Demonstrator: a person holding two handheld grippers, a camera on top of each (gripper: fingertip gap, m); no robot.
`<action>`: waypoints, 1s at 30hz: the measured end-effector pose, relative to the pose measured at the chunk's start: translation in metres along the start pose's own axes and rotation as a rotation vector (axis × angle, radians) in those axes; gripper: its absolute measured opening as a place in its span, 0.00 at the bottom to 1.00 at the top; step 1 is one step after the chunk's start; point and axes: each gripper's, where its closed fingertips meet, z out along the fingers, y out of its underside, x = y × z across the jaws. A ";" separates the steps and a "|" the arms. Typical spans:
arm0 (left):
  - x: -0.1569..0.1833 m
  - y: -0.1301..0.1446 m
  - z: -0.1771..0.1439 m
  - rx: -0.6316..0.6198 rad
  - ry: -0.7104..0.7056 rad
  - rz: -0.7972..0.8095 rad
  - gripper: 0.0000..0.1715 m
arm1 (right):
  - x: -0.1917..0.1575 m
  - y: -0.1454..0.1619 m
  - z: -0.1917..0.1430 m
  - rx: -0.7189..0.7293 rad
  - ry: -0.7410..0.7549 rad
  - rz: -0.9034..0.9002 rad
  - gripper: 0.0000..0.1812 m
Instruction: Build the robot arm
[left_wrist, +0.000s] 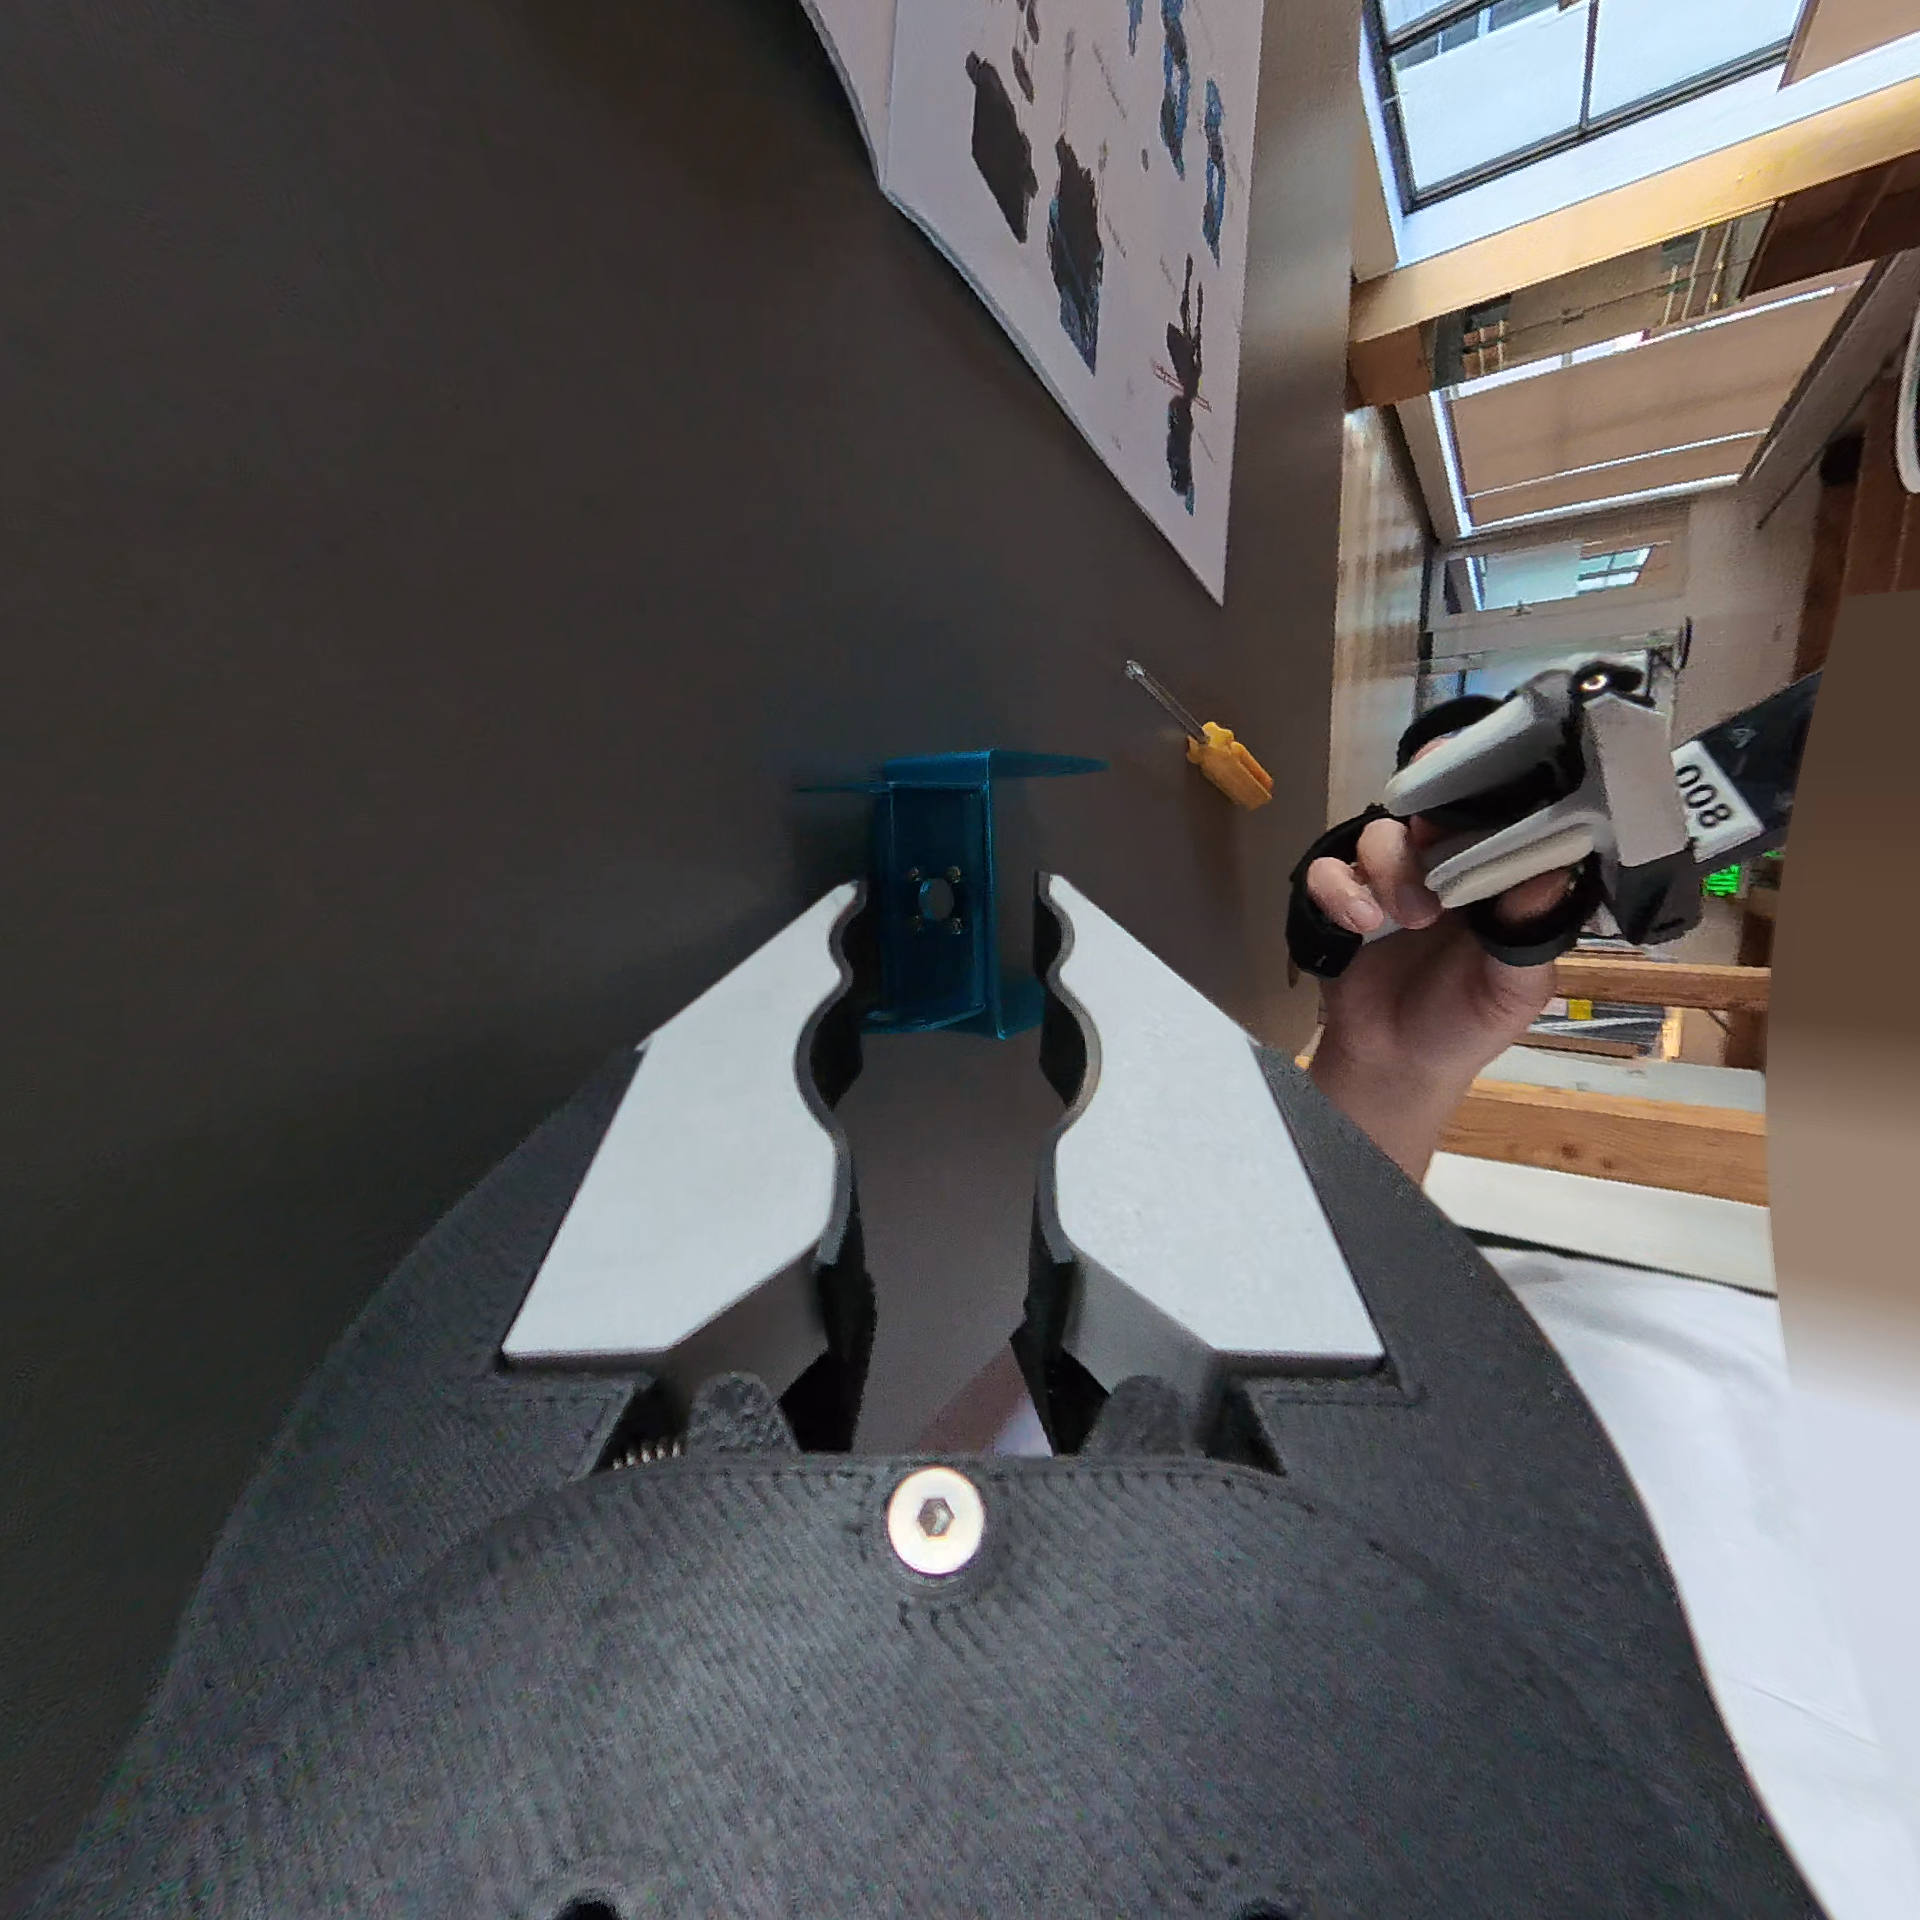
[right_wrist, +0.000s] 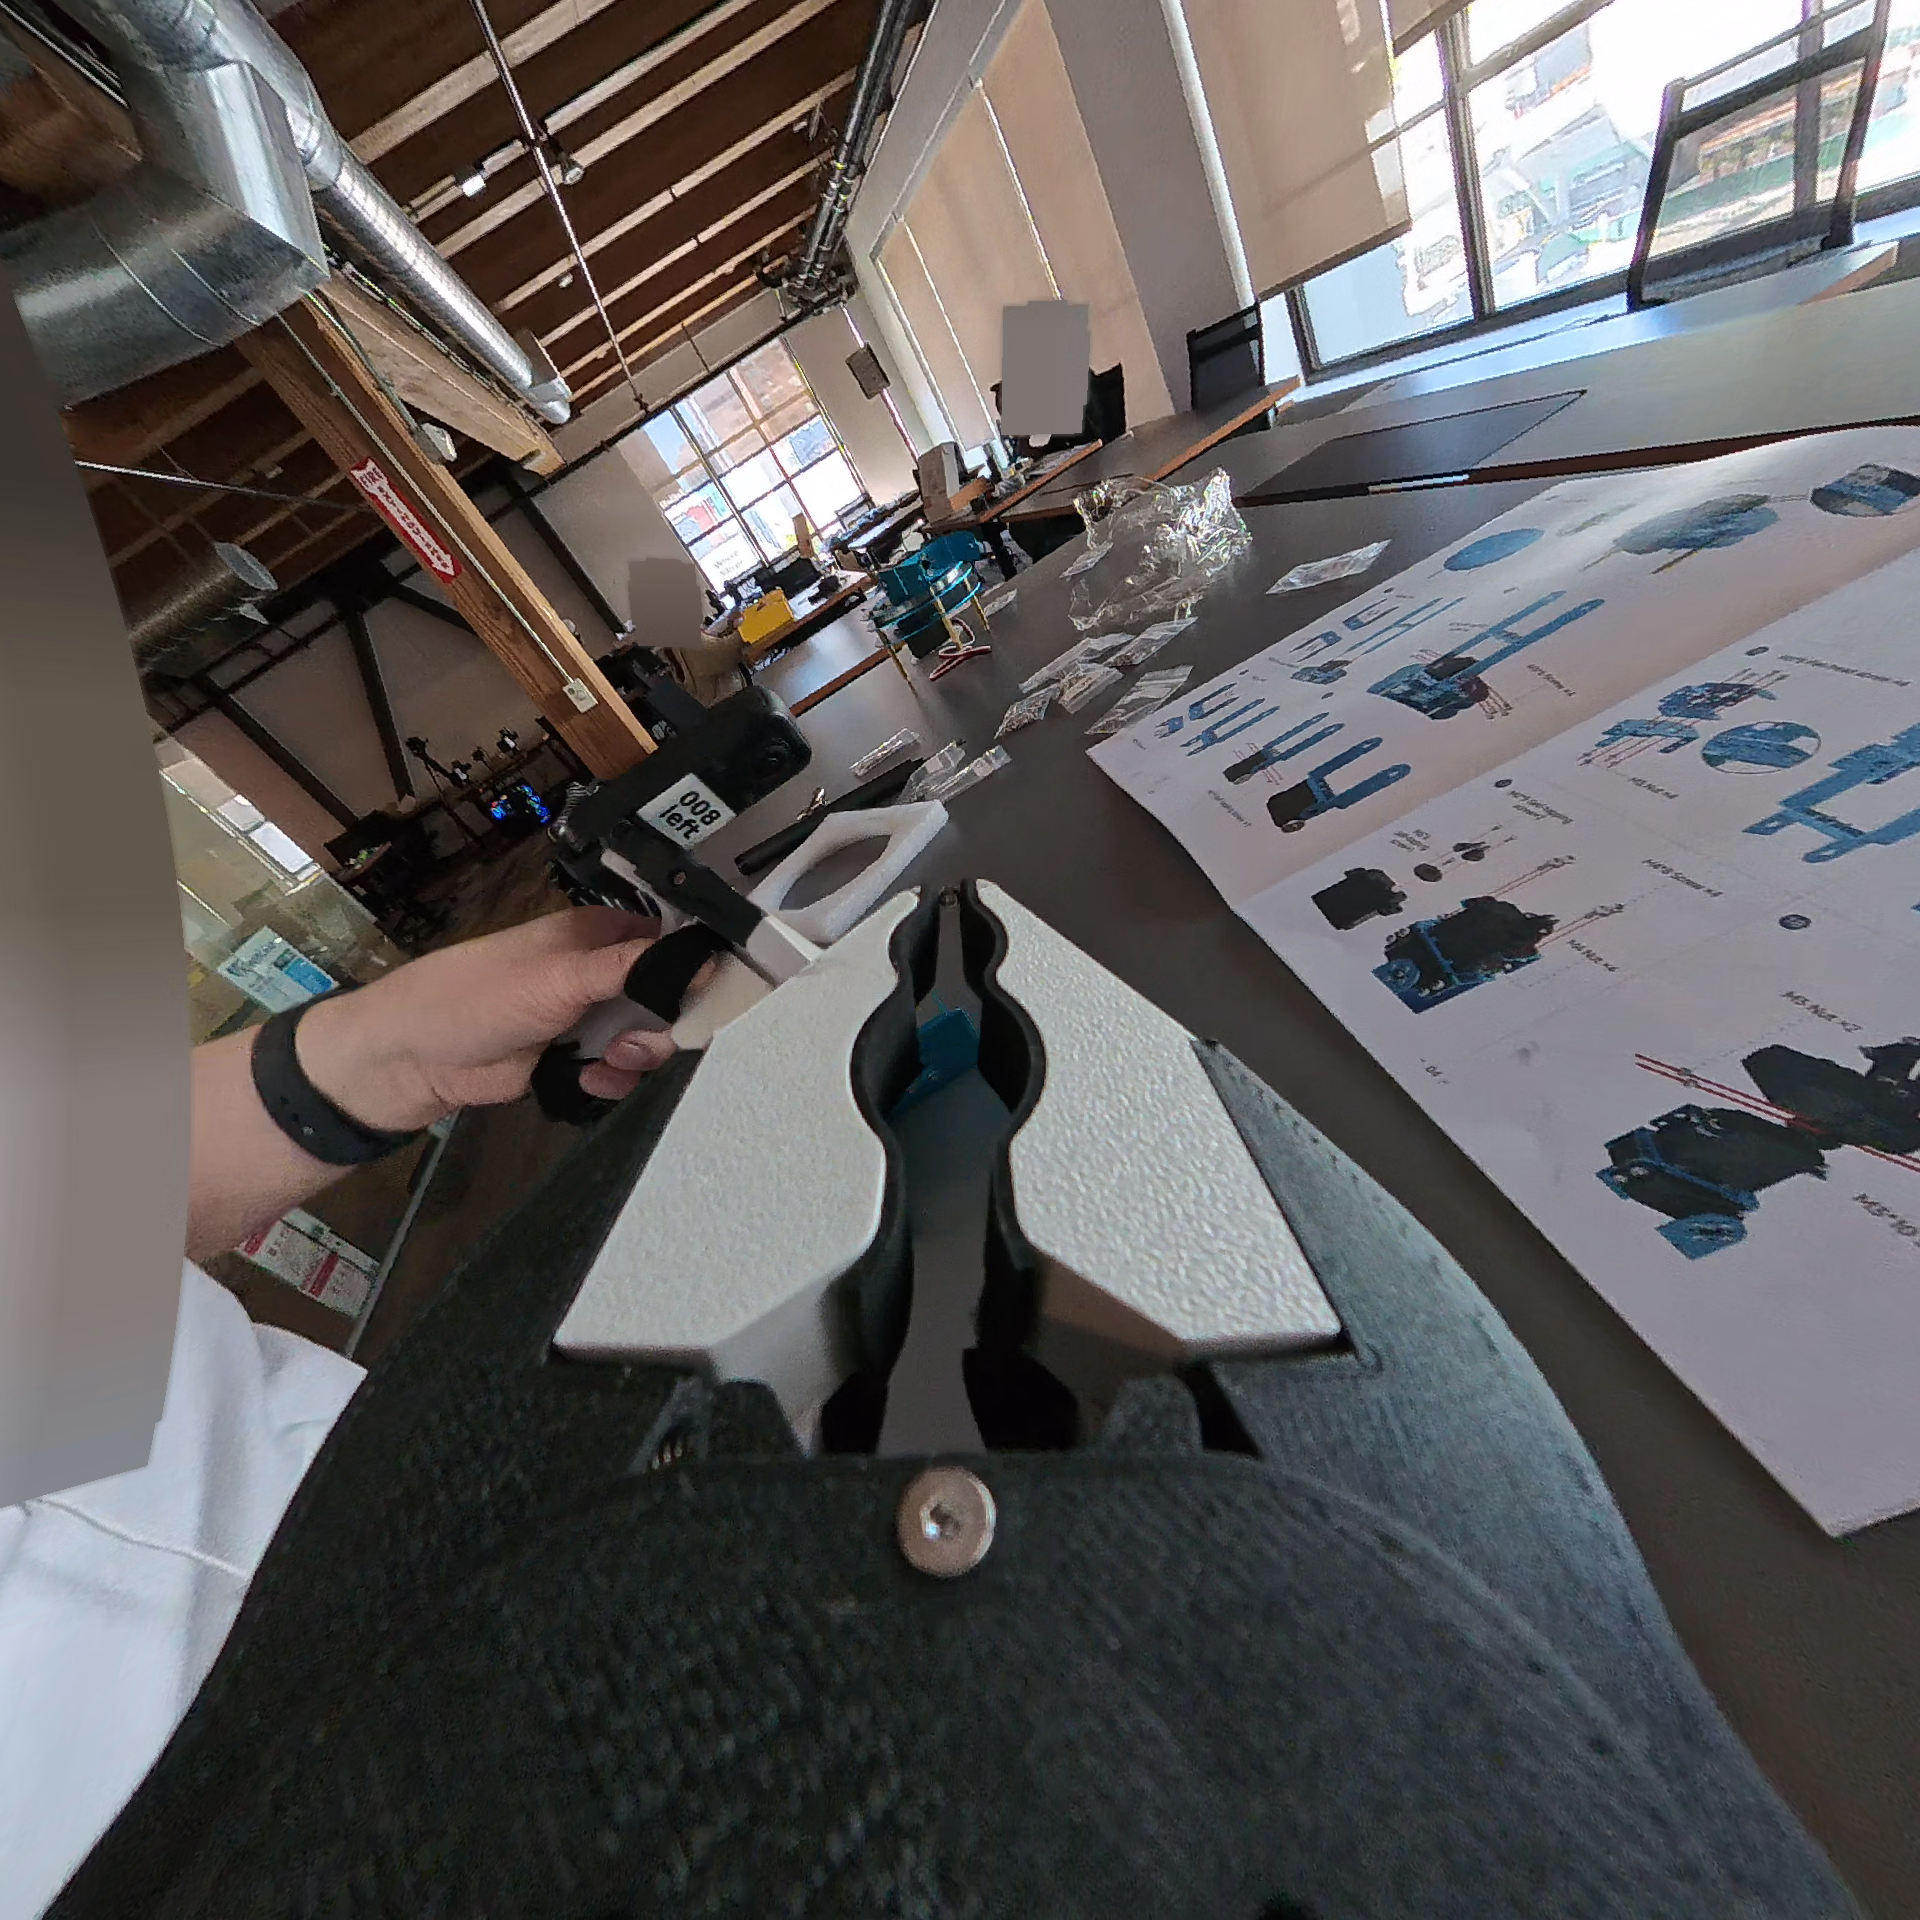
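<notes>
Left gripper (left_wrist: 945, 914) jaws spread before blue bracket (left_wrist: 935, 904); right gripper (right_wrist: 951, 899) jaws pinching a small screw (right_wrist: 951, 894).

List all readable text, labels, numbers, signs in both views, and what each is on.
Not transcribing writing; bearers only.
White tag on left gripper: legible.
White sticker on right gripper: legible.
Red-and-white sign on wooden post: too small.
Instruction sheet on table: captions tiny, blurred.
Green lit sign, far background: blurred.
</notes>
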 end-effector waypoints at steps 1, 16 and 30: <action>0.001 0.000 -0.002 -0.027 0.020 -0.024 0.17 | 0.001 0.000 -0.001 0.005 -0.003 0.004 0.01; -0.001 -0.021 -0.024 -0.614 -0.048 1.058 0.18 | 0.001 0.014 -0.006 0.005 0.115 0.021 0.01; -0.012 0.001 0.004 -0.638 0.240 1.264 0.03 | -0.033 0.028 0.001 -0.061 0.336 -0.030 0.01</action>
